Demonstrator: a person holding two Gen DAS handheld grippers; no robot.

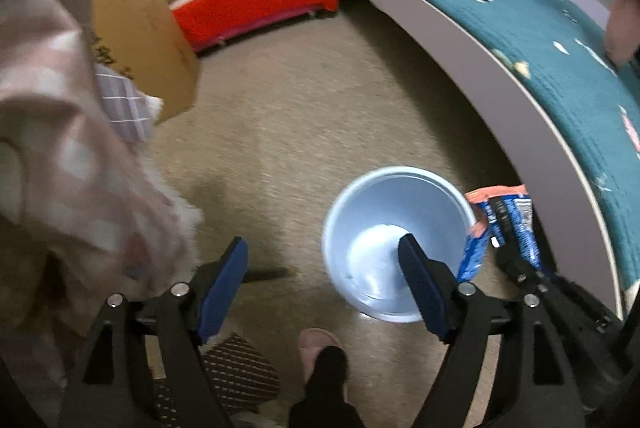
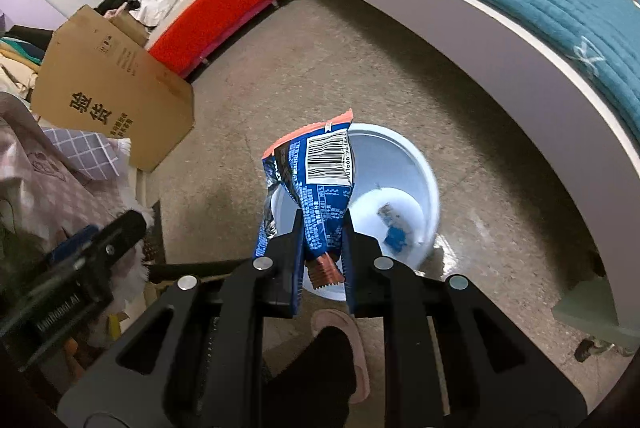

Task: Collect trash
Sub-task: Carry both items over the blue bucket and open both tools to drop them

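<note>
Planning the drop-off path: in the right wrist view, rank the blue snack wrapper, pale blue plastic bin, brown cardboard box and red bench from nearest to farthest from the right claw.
1. Blue snack wrapper, pinched in the right claw.
2. Pale blue plastic bin, just beyond, below.
3. Brown cardboard box, left.
4. Red bench, far, upper left.

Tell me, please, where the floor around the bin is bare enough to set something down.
Bare floor runs from the bin up to the red bench, bordered by the cardboard box on the left and the bed frame on the right. The left edge is crowded with bedding; a slipper sits just below the bin.
</note>
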